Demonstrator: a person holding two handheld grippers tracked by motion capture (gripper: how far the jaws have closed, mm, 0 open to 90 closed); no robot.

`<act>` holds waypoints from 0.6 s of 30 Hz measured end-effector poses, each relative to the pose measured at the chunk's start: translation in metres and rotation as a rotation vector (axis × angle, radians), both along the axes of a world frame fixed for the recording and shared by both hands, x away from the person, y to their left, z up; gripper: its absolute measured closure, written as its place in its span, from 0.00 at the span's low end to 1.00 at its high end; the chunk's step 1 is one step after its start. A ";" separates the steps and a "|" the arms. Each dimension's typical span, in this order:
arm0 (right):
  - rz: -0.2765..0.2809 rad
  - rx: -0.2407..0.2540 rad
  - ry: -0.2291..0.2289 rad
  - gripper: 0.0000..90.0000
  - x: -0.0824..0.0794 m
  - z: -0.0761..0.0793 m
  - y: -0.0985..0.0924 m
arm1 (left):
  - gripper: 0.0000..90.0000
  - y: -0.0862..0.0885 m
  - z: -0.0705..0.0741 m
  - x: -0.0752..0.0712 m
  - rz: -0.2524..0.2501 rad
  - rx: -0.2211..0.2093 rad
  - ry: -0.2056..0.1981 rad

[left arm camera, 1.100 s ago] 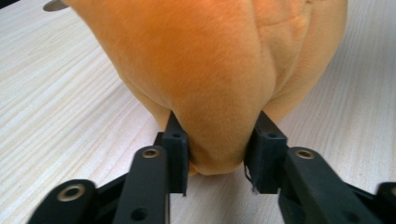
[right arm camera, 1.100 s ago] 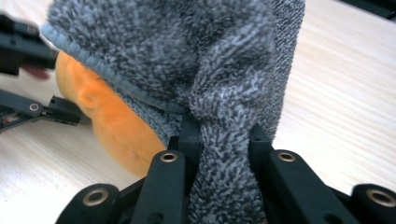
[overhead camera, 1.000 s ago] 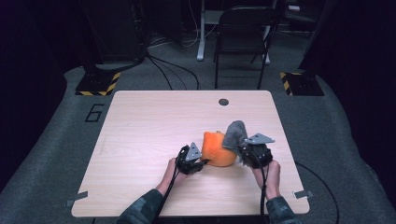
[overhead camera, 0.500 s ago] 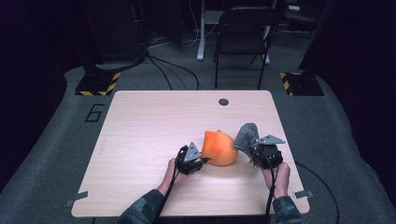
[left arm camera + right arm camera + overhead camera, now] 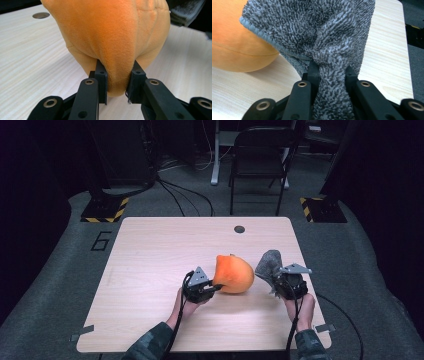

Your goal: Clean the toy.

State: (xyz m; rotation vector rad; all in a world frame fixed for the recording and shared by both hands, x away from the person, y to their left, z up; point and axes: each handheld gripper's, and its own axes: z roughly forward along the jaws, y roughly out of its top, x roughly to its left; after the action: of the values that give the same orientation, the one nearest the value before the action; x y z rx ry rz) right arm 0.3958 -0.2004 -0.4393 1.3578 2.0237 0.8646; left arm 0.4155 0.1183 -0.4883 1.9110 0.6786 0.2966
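An orange plush toy [image 5: 234, 274] lies on the wooden table [image 5: 160, 250] right of centre. My left gripper [image 5: 216, 285] pinches a fold at the plush's near-left end, and its jaws have just been closing on it. In the left gripper view the pads [image 5: 101, 75] press into the orange plush toy [image 5: 110, 37]. My right gripper [image 5: 274, 279] is shut on a bunched grey towel [image 5: 269, 265] just right of the plush. In the right gripper view the grey towel [image 5: 317, 32] rises between the jaws, with the orange plush toy [image 5: 234, 52] to the left.
A round cable hole [image 5: 239, 229] sits near the table's far edge. A black chair [image 5: 260, 150] stands behind the table, with striped floor bases [image 5: 105, 210] at either side. The table's right edge [image 5: 312, 285] is close to my right hand.
My right gripper has carried the grey towel to the right, off the plush. The plush has been raised a little at my left gripper's end.
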 end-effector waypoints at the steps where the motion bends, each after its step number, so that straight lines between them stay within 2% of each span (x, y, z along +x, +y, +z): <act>1: 0.006 -0.002 -0.003 0.83 0.000 0.001 -0.001 | 0.82 0.000 0.002 0.000 0.002 -0.004 0.008; 8: 0.019 0.000 -0.022 0.83 -0.004 0.008 0.004 | 0.82 0.000 0.006 -0.001 0.009 -0.060 0.134; 11: 0.043 -0.004 -0.040 0.84 -0.008 0.017 0.012 | 0.82 -0.001 0.006 -0.001 0.011 -0.057 0.172; 15: 0.104 -0.018 -0.068 0.83 -0.017 0.033 0.033 | 0.82 -0.004 0.002 0.000 0.024 -0.054 0.219; 18: 0.179 -0.050 -0.083 0.83 -0.025 0.039 0.060 | 0.82 -0.006 -0.002 0.000 0.027 -0.048 0.238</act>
State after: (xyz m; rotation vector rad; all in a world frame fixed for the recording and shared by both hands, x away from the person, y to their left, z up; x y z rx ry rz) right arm 0.3708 -0.1402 -0.4006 1.1076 2.1109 0.9251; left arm 0.4159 0.1126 -0.4906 1.9100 0.8613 0.0687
